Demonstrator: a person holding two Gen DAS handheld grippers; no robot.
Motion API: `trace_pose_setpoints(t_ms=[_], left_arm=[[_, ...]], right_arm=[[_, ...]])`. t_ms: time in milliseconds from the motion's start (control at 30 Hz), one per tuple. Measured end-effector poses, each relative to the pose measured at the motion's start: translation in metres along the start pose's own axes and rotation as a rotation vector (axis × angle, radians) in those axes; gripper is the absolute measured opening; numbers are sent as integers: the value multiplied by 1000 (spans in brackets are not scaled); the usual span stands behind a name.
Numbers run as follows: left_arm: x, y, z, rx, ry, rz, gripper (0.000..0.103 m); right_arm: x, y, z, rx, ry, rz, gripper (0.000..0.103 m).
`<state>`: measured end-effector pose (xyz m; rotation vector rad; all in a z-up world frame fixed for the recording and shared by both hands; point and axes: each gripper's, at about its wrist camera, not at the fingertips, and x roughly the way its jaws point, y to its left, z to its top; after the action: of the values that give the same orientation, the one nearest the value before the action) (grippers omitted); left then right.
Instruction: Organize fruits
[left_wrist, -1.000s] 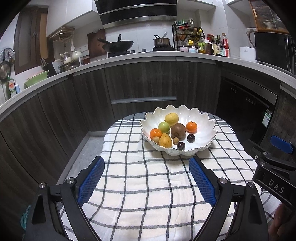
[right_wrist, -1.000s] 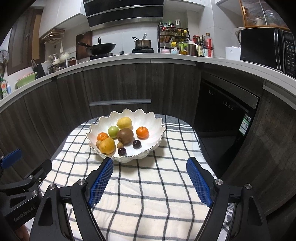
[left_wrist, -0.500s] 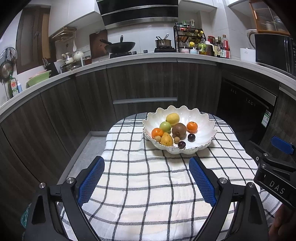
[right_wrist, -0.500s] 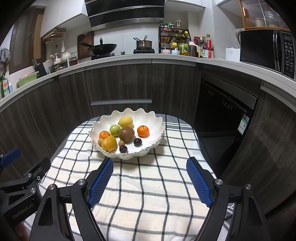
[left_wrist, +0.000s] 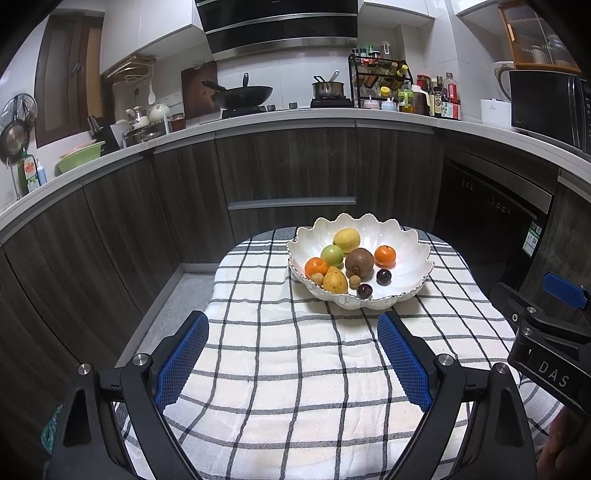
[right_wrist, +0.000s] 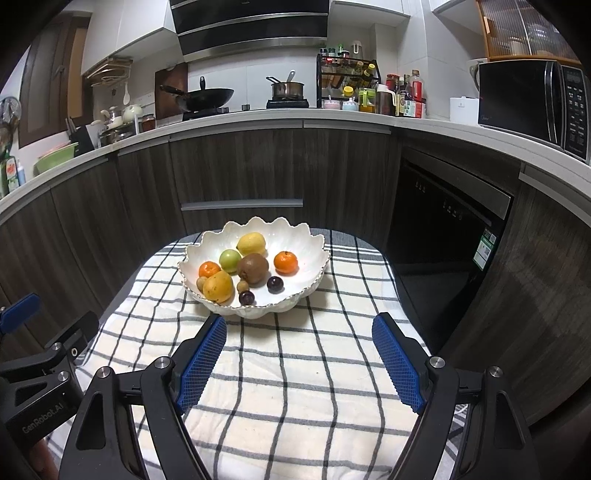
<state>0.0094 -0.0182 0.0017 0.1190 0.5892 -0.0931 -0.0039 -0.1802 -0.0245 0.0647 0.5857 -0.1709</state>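
With both the left gripper (left_wrist: 291, 360) and right gripper (right_wrist: 299, 360) spread apart and empty, approach the bowl (right_wrist: 314, 254) near the desk's far edge from above, taking one fruit cleanly.

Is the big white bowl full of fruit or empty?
Partly full. The white scalloped bowl holds a kiwi, a lemon and other fruit on one side, with bare white bottom showing beside them.

Small table under a checked cloth (left_wrist: 295, 369), white scalloped bowl (left_wrist: 413, 254) (fruit-filled) at its far end.
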Motion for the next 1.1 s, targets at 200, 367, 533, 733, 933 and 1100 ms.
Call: trace_pose_setpoints(t_ms=[200, 367, 533, 733, 933, 1100], left_arm=[[-3, 1, 3, 1, -4, 4, 94], [-6, 1, 6, 1, -1, 3, 94], [-5, 2, 5, 0, -6, 4, 94], [-4, 1, 5, 1, -7, 4, 94], [-3, 1, 4, 0, -5, 5, 94], [-1, 0, 4, 0, -4, 8, 94]], right_arm=[[0, 0, -1, 1, 2, 1, 82], [-2, 0, 1, 1, 4, 1, 82], [-2, -1, 2, 2, 3, 0, 82], [-1, 0, 1, 1, 4, 2, 82], [-1, 0, 1, 0, 4, 2, 82], [-1, 0, 1, 1, 4, 2, 82]])
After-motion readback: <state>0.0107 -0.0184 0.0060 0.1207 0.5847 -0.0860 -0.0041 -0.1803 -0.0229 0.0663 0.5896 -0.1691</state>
